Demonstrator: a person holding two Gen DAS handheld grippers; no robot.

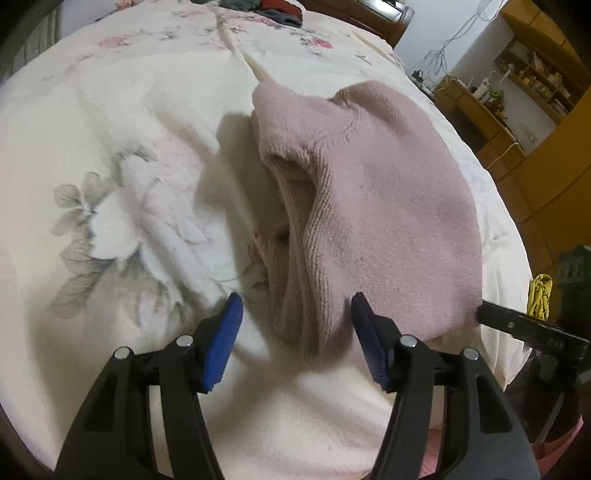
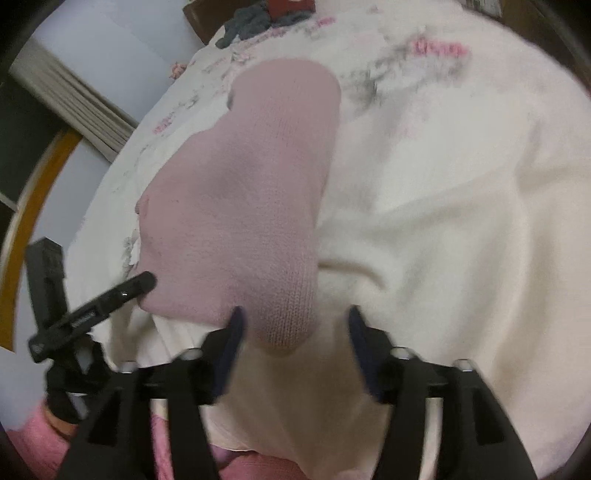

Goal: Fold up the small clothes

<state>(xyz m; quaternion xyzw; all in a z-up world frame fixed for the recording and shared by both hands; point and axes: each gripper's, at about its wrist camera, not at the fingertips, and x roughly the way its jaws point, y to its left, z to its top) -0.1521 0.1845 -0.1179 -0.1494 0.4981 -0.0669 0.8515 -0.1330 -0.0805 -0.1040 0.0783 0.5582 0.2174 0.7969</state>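
A small pink knitted garment (image 1: 373,206) lies folded on a cream floral bedspread (image 1: 122,155), with its layered edges facing left. My left gripper (image 1: 297,314) is open, its blue pads either side of the garment's near left corner. In the right wrist view the same pink garment (image 2: 243,206) stretches away from me. My right gripper (image 2: 293,325) is open around its near right corner. The other gripper's black finger (image 2: 122,291) pokes against the garment's left corner, and one black finger (image 1: 517,325) shows at the right in the left wrist view.
A pile of dark and red clothes (image 1: 280,9) sits at the far end of the bed. Wooden shelves and a desk (image 1: 517,92) stand to the right of the bed. A pink sleeve (image 2: 33,443) shows at the lower left.
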